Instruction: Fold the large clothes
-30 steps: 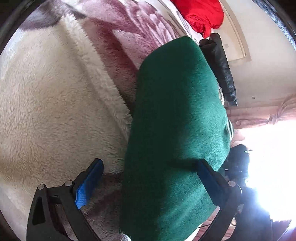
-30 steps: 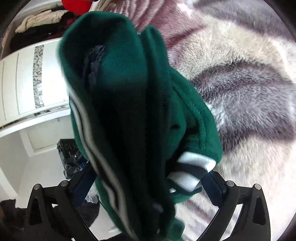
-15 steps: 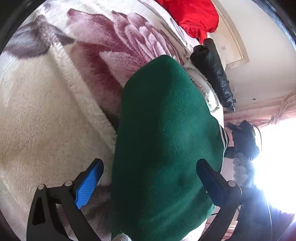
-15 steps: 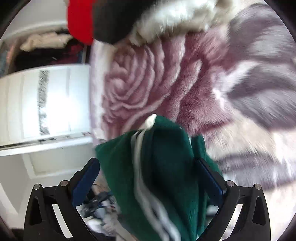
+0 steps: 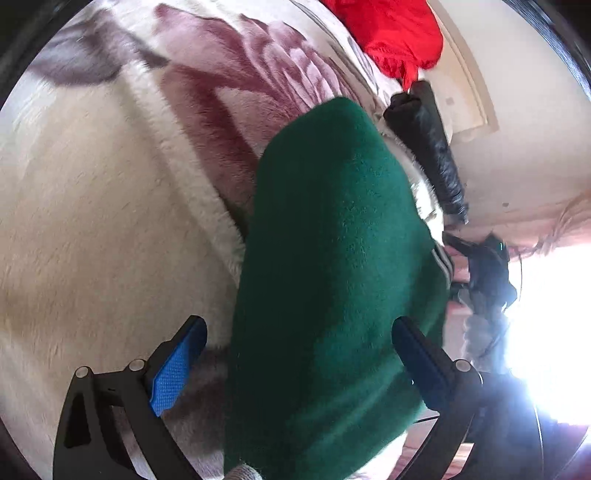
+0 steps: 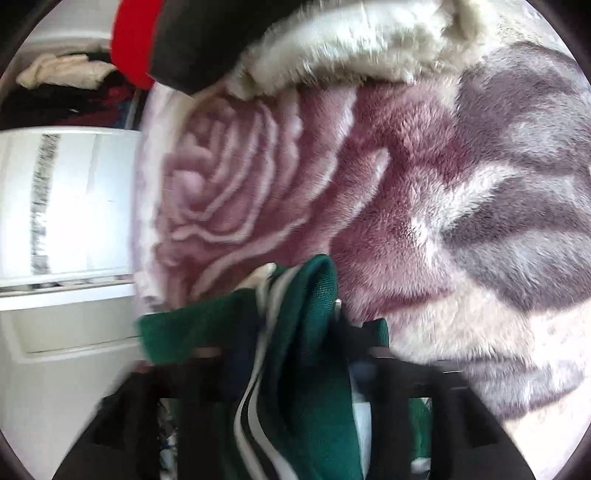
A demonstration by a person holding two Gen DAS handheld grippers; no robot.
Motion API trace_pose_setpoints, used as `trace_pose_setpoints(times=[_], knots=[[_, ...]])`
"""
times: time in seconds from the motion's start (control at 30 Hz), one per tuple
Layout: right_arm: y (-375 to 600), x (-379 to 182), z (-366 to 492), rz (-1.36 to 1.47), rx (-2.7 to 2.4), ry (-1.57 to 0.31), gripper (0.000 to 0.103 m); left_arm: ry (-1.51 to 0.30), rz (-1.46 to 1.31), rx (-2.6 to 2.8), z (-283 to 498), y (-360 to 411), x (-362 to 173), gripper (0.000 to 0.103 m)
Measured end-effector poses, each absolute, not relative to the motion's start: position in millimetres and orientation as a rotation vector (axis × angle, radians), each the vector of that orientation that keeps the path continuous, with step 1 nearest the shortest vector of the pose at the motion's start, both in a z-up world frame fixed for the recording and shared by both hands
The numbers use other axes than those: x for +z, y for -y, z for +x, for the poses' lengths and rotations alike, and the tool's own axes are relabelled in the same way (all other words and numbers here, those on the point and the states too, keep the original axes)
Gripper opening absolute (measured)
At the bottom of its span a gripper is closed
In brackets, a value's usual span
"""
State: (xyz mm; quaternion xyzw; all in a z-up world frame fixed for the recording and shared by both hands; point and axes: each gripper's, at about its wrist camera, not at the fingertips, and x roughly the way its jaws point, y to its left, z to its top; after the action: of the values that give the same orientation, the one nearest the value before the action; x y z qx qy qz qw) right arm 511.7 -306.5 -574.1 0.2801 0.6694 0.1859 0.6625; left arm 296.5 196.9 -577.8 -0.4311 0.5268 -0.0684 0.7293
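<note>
- Left wrist view: left gripper [image 5: 299, 360] spread wide, green sweater [image 5: 332, 277] bunched between its fingers, lying on the fluffy blanket [image 5: 110, 221].
- Right gripper [image 6: 291, 373] too blurry, can't tell its grip; sweater's striped edge sits there.
- Red garment [image 5: 391, 33] beyond the sweater.

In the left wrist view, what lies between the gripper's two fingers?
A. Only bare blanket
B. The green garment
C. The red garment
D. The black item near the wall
B: the green garment fills the gap between the open fingers of the left gripper, while the red garment and the black item lie far beyond on the floral blanket.
</note>
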Motion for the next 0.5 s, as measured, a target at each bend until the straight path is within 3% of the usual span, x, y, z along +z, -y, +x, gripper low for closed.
trace_pose_setpoints(times=[0.03,0.17,0.3,0.5], knots=[[313,-565,507,0.642,0.442,-1.492,0.103,-1.147,-0.978,-0.15,292,-200,-576,0.103],[335,-564,476,0.559,0.55,-1.593,0.103,-1.069,-1.144,-0.178,276,-210,-571,0.103],[337,-620,438,0.587,0.664,-1.79,0.103,-1.062,-1.213,-0.19,272,-206,-585,0.103],[354,-651,443,0.851,0.723,-1.682,0.103,-1.146,-1.121,-0.212,294,-187,-611,0.103]])
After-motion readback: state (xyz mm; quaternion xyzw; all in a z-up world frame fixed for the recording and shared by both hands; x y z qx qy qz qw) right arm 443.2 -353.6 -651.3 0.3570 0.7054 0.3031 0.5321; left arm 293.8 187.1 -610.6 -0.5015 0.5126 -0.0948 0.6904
